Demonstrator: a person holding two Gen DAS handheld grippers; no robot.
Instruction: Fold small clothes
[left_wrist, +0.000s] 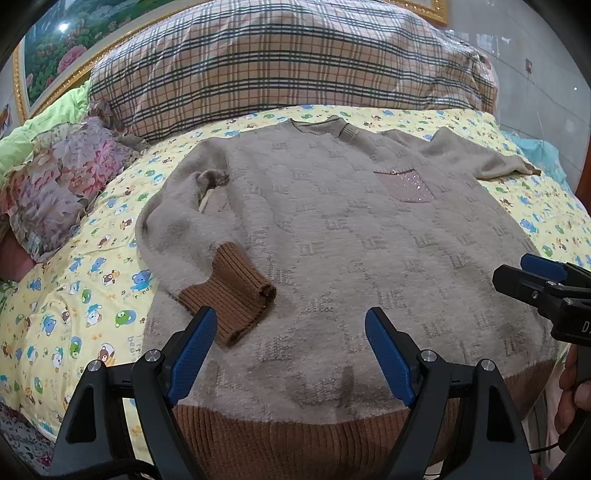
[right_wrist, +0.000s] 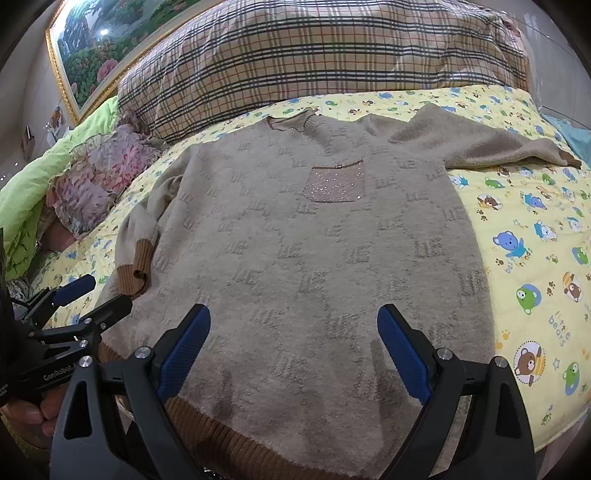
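Note:
A beige fuzzy sweater (left_wrist: 325, 229) (right_wrist: 314, 251) with brown ribbed hem and cuffs lies flat, front up, on a yellow bear-print sheet (left_wrist: 92, 280) (right_wrist: 535, 258). A pink sparkly pocket (left_wrist: 406, 186) (right_wrist: 334, 184) sits on its chest. Its left sleeve is bent back, and the brown cuff (left_wrist: 231, 291) (right_wrist: 138, 266) rests on the body. The right sleeve (right_wrist: 480, 147) spreads outward. My left gripper (left_wrist: 290, 341) hovers open over the lower left of the sweater, just right of the cuff. My right gripper (right_wrist: 293, 338) hovers open above the hem. Neither holds anything.
A plaid pillow (left_wrist: 288, 62) (right_wrist: 314, 55) lies beyond the collar. Floral fabric (left_wrist: 62, 177) and green bedding (right_wrist: 33, 177) are bunched at the left. A framed flower painting (right_wrist: 110, 40) hangs behind. A hand (left_wrist: 572, 391) holds the right gripper's handle.

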